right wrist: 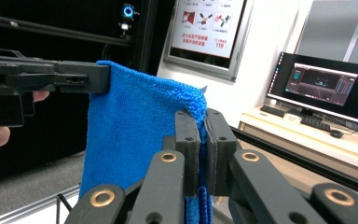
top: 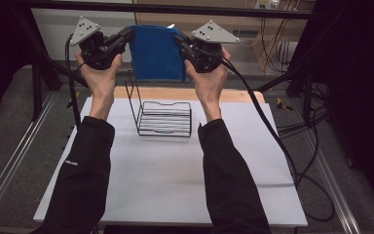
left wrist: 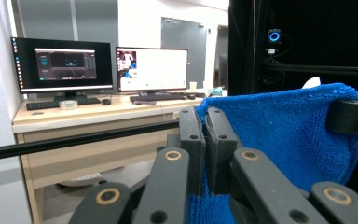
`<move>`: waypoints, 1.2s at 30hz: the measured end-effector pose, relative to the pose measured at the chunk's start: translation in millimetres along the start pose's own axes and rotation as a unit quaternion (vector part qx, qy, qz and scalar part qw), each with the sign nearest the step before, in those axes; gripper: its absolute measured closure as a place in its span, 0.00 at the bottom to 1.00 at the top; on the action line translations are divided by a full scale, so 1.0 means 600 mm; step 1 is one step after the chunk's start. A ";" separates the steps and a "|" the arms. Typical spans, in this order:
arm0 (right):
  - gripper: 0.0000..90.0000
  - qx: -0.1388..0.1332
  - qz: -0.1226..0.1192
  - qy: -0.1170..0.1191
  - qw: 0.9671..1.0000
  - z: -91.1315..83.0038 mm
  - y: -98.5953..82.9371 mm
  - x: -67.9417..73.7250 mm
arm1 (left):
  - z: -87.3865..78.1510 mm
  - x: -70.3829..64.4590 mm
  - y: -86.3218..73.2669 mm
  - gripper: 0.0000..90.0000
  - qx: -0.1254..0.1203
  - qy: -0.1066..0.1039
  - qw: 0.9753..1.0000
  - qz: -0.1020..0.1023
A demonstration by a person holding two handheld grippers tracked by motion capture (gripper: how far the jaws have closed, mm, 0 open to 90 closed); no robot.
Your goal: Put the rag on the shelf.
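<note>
A blue cloth [top: 157, 52] hangs in the air at the upper centre of the high view, stretched between two tongs and raised above the far edge of the worktop [top: 165, 170]. Its top edge runs level from one upper corner to the other, and the rest drops straight down as a flat panel. The left tongs [top: 128, 35] pinch the upper left corner of the cloth; in the left gripper view the two black jaws stand closed against each other with blue fabric [left wrist: 279, 126] caught between them. The right tongs [top: 179, 39] pinch the upper right corner; in the right gripper view their jaws likewise press together on the cloth's hem [right wrist: 140, 135]. Each set carries a grey three-cornered plate on top and trails a black cable toward the bottom of the frame. The left hand [top: 99, 73] and right hand [top: 208, 78] hold the tongs from below, with dark sleeves reaching in from the lower edge.

Below the cloth, in the middle of the high view, a black wire rack [top: 163, 117] stands on the white worktop, its tall back frame rising behind the cloth's lower edge. In the left gripper view, two monitors [left wrist: 60, 65] stand on a desk [left wrist: 88, 116] at the upper left. In the right gripper view, a wall poster [right wrist: 207, 28] shows at the upper centre.
</note>
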State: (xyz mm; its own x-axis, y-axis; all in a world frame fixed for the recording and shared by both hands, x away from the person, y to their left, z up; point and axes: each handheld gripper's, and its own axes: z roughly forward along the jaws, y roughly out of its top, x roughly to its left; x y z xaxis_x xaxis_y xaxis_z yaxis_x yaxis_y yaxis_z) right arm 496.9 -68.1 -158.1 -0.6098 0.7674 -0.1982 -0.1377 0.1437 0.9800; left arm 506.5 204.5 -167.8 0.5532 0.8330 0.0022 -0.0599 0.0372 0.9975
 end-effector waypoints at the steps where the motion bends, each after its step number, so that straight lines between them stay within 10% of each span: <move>1: 0.96 0.002 0.000 0.000 1.000 0.002 -0.002 -0.001 | 0.002 0.002 -0.002 0.96 0.002 0.001 1.000 0.000; 36: 0.95 0.050 0.022 0.033 0.998 -0.016 -0.083 0.012 | -0.031 0.000 -0.077 0.96 0.049 -0.043 0.997 0.031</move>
State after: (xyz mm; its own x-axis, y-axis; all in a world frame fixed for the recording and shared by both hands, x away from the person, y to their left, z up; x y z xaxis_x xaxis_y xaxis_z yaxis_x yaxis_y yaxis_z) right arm 491.8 -75.9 -208.2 -0.6648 0.7313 -0.1524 -0.0324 0.1757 0.9839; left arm 493.6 213.2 -215.1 0.6211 0.7809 0.0660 -0.0166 -0.0711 0.9973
